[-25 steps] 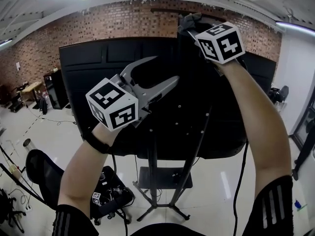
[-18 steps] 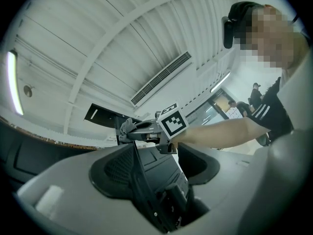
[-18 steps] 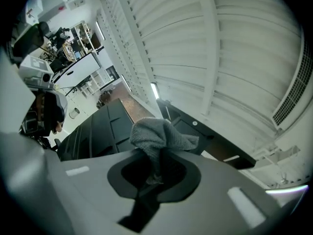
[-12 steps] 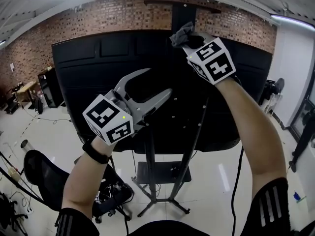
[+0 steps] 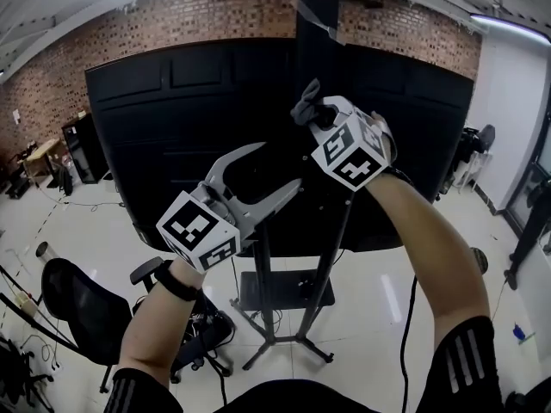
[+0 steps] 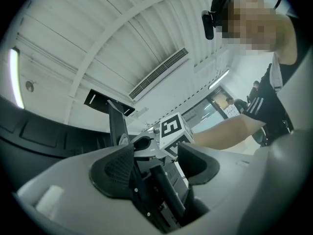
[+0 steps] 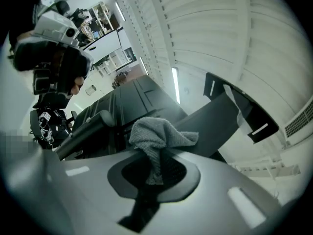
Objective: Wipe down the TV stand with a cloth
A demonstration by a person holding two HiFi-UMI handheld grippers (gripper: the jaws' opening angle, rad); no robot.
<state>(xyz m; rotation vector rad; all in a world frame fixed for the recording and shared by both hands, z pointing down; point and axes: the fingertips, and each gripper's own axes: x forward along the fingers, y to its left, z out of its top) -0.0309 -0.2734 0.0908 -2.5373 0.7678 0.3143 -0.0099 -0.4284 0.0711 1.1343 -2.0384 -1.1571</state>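
Note:
The TV stand's black upright column point(image 5: 318, 22) rises behind the back of a big black TV panel point(image 5: 172, 119); its legs point(image 5: 274, 344) spread on the floor. My right gripper point(image 5: 315, 113) is shut on a crumpled grey cloth point(image 5: 304, 107), held against the panel's back next to the column. In the right gripper view the cloth point(image 7: 157, 135) bunches out of the shut right gripper point(image 7: 153, 173), with the column point(image 7: 215, 119) just beyond. My left gripper point(image 5: 281, 165) hangs open and empty lower left, in front of the panel; in the left gripper view that gripper point(image 6: 155, 156) holds nothing.
A small shelf point(image 5: 277, 289) sits low on the stand. A black cable point(image 5: 405, 317) hangs down at the right. An office chair point(image 5: 82, 304) stands lower left, a dark cabinet point(image 5: 82, 149) by the brick wall.
My right gripper has carried the cloth down from near the column's top to the middle of the panel's back. The left gripper has barely shifted.

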